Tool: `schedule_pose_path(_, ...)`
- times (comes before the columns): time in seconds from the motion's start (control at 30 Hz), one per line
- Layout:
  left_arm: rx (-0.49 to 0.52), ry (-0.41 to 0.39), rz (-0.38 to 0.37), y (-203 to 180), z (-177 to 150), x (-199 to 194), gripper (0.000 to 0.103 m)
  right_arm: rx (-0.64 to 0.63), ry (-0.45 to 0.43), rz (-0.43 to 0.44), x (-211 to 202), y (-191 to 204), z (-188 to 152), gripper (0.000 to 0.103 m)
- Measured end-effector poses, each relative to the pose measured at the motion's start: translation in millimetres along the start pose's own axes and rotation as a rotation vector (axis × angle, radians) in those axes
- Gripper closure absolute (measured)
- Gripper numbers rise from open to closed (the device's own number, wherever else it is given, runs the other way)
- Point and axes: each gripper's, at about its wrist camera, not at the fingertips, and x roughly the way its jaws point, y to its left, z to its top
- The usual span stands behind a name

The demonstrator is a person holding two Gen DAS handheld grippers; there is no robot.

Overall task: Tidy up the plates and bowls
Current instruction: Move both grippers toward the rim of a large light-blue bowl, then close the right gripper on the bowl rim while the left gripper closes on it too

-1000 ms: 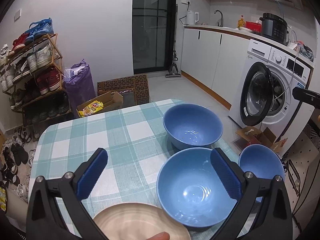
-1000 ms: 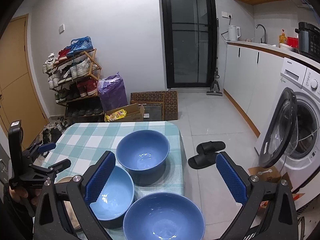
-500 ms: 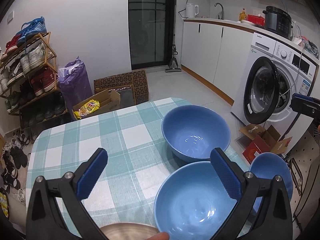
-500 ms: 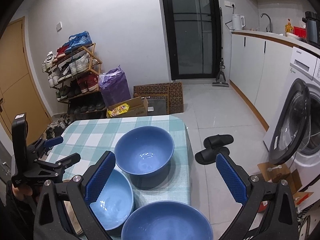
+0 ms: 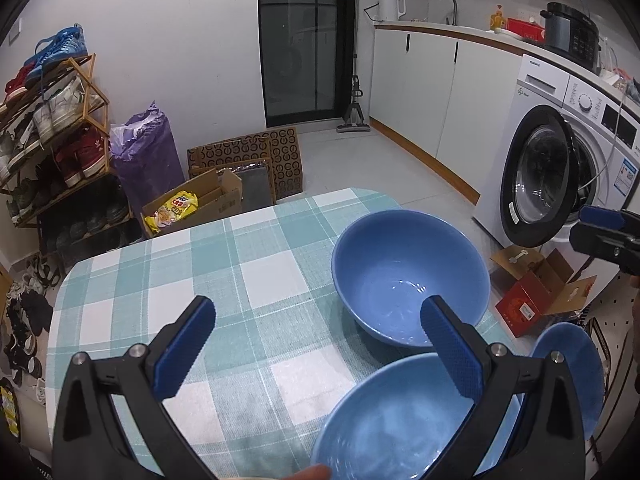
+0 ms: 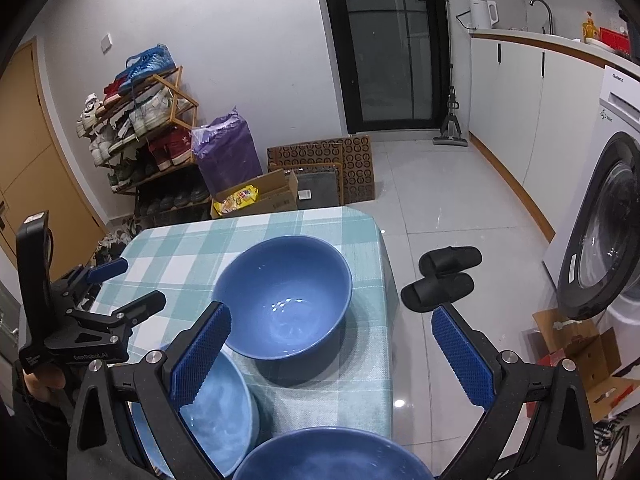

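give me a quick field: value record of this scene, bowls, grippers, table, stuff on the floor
surface: table with teal and white checked cloth
far bowl: deep blue bowl, upright, looks empty
near-left bowl: lighter blue bowl, upright, beside the far bowl
near-right bowl: blue bowl, at the near edge, partly cut off
left gripper: open, holding nothing
right gripper: open, holding nothing
floor: black slippers right of the table; washing machine door open
plates: none clearly visible now
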Motion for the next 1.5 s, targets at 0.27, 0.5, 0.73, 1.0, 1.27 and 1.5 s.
schedule_pose_path(0.27,-0.015,0.051,-0.012,6,3,27,0.001,0.029,0.078,-0.004,38,-7,2,0.001)
schedule_pose_path(0.5,-0.014,0.083,-0.020,6,4,47,0.002,0.053,0.158,-0.012,69,-12,2,0.001)
schedule_pose_path(0.73,-0.004,0.112,-0.021,4,4,60,0.002,0.062,0.202,-0.013,94,-14,0,0.002)
schedule_pose_path(1.0,0.004,0.152,-0.020,3,3,78,0.012,0.068,0.260,-0.015,118,-18,-4,0.022)
schedule_pose_path(1.27,0.012,0.201,-0.043,1,1,89,0.042,0.057,0.283,-0.010,130,-17,-6,0.038)
schedule_pose_path(1.5,0.030,0.203,-0.066,-3,0,90,0.063,0.041,0.279,-0.009,133,-15,-7,0.055)
